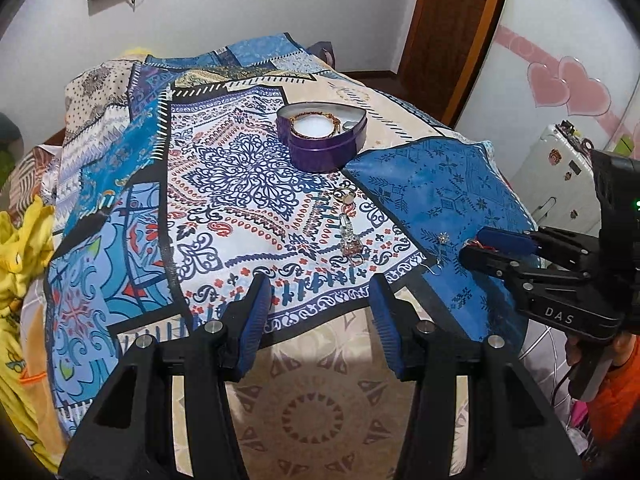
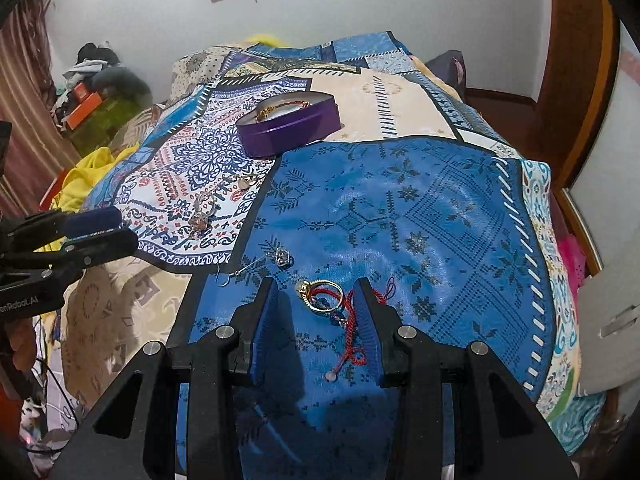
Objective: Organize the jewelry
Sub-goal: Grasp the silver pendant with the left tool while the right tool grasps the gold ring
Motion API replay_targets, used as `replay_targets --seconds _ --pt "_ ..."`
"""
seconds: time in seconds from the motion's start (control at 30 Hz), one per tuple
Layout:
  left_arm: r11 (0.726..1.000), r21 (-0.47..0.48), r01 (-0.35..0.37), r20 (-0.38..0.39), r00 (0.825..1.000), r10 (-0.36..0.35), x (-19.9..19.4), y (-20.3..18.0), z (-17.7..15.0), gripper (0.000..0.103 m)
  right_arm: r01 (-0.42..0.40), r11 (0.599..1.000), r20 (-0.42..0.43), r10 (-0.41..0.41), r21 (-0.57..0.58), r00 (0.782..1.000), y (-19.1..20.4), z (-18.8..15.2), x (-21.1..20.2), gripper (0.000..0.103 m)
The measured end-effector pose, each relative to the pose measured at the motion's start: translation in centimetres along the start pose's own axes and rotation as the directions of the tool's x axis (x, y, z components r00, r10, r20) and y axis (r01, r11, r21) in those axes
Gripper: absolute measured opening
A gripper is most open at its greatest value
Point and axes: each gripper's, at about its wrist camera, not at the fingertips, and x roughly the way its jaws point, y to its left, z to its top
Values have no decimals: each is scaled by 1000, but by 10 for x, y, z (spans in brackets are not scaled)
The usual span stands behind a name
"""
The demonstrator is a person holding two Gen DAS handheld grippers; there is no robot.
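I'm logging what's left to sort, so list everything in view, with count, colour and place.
Tin: one, purple, heart-shaped, far on the cloth, holding a gold bracelet.
Gold ring: one, on the white patterned patch.
Clear pendant pieces: a cluster, silver-pink, below that ring.
Earring: one, silver, on the blue patch.
Ring with red cord: one, gold, between the right tongs.
Cloth: one, blue patchwork.
Left tongs: open.
Right tongs: open.

Left gripper (image 1: 320,304) at bottom centre, jaws spread wide above the patterned bedspread (image 1: 240,184). Purple heart-shaped tin (image 1: 322,136) upper centre, holding a gold bracelet (image 1: 316,120). Rings (image 1: 346,196) and earrings (image 1: 352,240) scattered mid-frame; right gripper (image 1: 480,246) at right edge, by a silver earring (image 1: 442,238).
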Motion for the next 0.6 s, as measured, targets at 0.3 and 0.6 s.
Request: replay_targets --seconds 0.3,0.6 --pt "999 22 29 -15 999 -29 13 -10 3 50 -6 1000 15 6 11 1000 -1 -1 3 31" --pt "998 21 59 -26 998 -58 24 -13 9 44 1 1000 27 -1 1 1000 -1 3 1 24"
